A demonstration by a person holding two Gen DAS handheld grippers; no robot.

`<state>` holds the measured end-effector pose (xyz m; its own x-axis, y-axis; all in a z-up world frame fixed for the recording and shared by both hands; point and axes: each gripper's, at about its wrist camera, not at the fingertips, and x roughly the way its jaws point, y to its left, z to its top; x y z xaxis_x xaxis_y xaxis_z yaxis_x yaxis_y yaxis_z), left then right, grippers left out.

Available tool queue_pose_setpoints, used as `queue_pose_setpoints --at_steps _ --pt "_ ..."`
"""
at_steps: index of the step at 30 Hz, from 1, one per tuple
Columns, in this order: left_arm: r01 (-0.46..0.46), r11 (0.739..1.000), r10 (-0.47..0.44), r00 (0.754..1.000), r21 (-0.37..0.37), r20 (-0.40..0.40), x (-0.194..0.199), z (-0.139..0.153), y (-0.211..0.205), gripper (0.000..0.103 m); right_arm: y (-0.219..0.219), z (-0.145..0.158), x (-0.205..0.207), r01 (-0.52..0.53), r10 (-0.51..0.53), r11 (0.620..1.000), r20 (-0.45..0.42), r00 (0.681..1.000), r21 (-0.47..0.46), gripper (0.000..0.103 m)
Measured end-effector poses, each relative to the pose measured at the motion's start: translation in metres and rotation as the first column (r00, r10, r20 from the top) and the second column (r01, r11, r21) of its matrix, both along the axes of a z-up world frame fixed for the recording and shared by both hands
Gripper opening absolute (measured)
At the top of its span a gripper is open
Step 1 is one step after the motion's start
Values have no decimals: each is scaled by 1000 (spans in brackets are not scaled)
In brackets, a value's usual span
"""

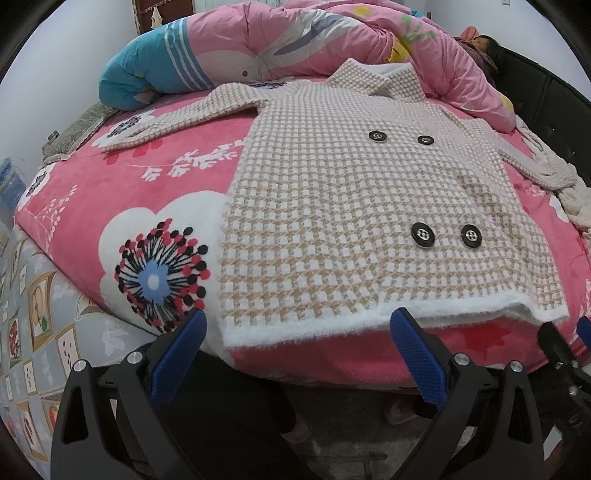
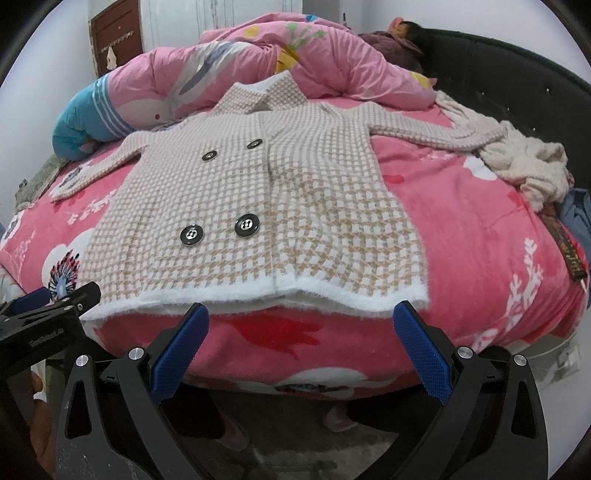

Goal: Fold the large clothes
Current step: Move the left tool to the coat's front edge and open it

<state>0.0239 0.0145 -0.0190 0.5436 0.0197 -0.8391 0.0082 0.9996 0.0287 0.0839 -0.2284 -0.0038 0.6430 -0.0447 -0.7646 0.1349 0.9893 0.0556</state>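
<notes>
A beige-and-white checked coat (image 1: 351,206) (image 2: 251,206) with several black buttons lies flat, front up, on a pink floral blanket (image 1: 155,158) (image 2: 480,236). Its sleeves are spread out to both sides and its fluffy white hem faces me. My left gripper (image 1: 299,325) is open just short of the hem's left half, holding nothing. My right gripper (image 2: 301,321) is open just short of the hem's right half, also empty. The left gripper (image 2: 48,299) shows at the left edge of the right wrist view. The right gripper's tips (image 1: 565,332) show at the right edge of the left wrist view.
A rolled pink and blue quilt (image 1: 258,48) (image 2: 229,74) lies behind the coat. A person (image 1: 484,48) (image 2: 402,33) lies at the far right by the black headboard (image 2: 498,74). A cream knit garment (image 2: 524,166) (image 1: 576,199) is heaped beside the right sleeve. The bed's front edge drops to the floor below the grippers.
</notes>
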Motion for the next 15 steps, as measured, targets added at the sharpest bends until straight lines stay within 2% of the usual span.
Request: queue_pose_setpoints --at_steps 8,11,15 --pt "-52 994 53 999 91 -7 49 -22 34 98 -68 -2 31 137 -137 991 18 990 4 96" --pt "-62 992 66 997 112 -28 79 -36 47 98 -83 -14 57 128 -127 991 -28 991 26 96" --pt "-56 995 60 997 80 -46 109 -48 56 98 -94 -36 94 96 -87 991 -88 992 96 96"
